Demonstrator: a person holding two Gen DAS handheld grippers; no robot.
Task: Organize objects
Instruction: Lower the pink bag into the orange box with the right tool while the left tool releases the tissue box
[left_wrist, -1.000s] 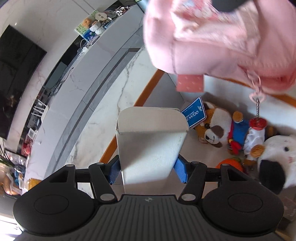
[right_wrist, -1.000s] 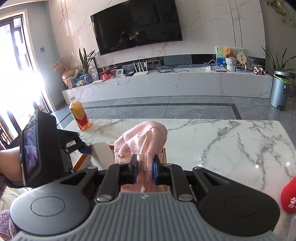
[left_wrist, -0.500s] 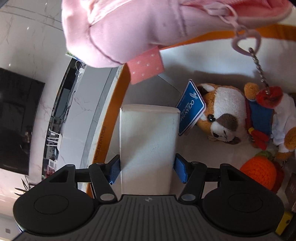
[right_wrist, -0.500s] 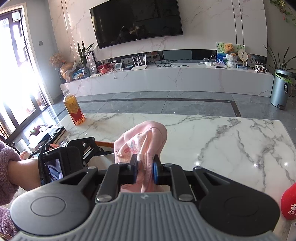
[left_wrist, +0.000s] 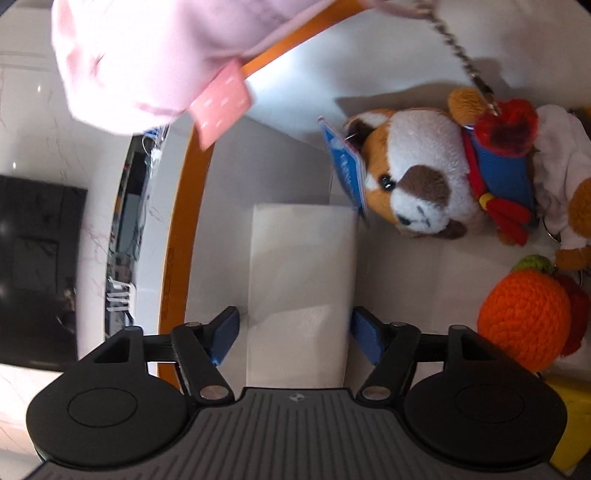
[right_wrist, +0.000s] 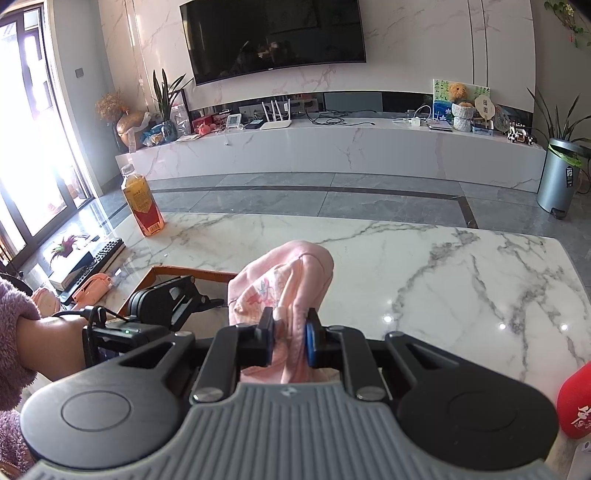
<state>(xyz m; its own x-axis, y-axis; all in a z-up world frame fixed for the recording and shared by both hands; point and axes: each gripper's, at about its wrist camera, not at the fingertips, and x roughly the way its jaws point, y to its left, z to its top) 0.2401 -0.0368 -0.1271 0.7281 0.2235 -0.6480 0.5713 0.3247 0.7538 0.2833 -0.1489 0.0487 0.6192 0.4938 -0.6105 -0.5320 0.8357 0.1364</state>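
Grippers first: the right gripper (right_wrist: 289, 341) pinches the pink pouch (right_wrist: 284, 280), its blue pads pressed into the fabric at 6 o'clock in the right wrist view. That grip matches the frames from a second ago. The left gripper (left_wrist: 293, 334) straddles a white box (left_wrist: 301, 284), but its blue fingers (left_wrist: 223, 338) now stand slightly apart from the box sides, with a thin gap on each side. A second ago they pressed against the box, and its top flap stood open; now the top looks flat and closed.

The box now sits inside the orange-rimmed bin (left_wrist: 177, 236), at the centre of the left wrist view. A second ago it was held above the bin's edge with floor visible behind. The plush dog (left_wrist: 410, 192) lies at 2 o'clock, much larger than before, its blue tag (left_wrist: 345, 173) touching the box's far right corner. An orange knitted fruit (left_wrist: 524, 317) sits at 3 o'clock.

The pouch hangs at 11 o'clock over the bin rim in the left view, its chain (left_wrist: 461, 55) running to a red charm (left_wrist: 506, 122) on the toys. In the right wrist view the left gripper (right_wrist: 166, 306) has dropped lower, at 9 o'clock, beside the pouch. A bottle (right_wrist: 142, 201) stands on the marble table (right_wrist: 443, 266) at 10 o'clock.
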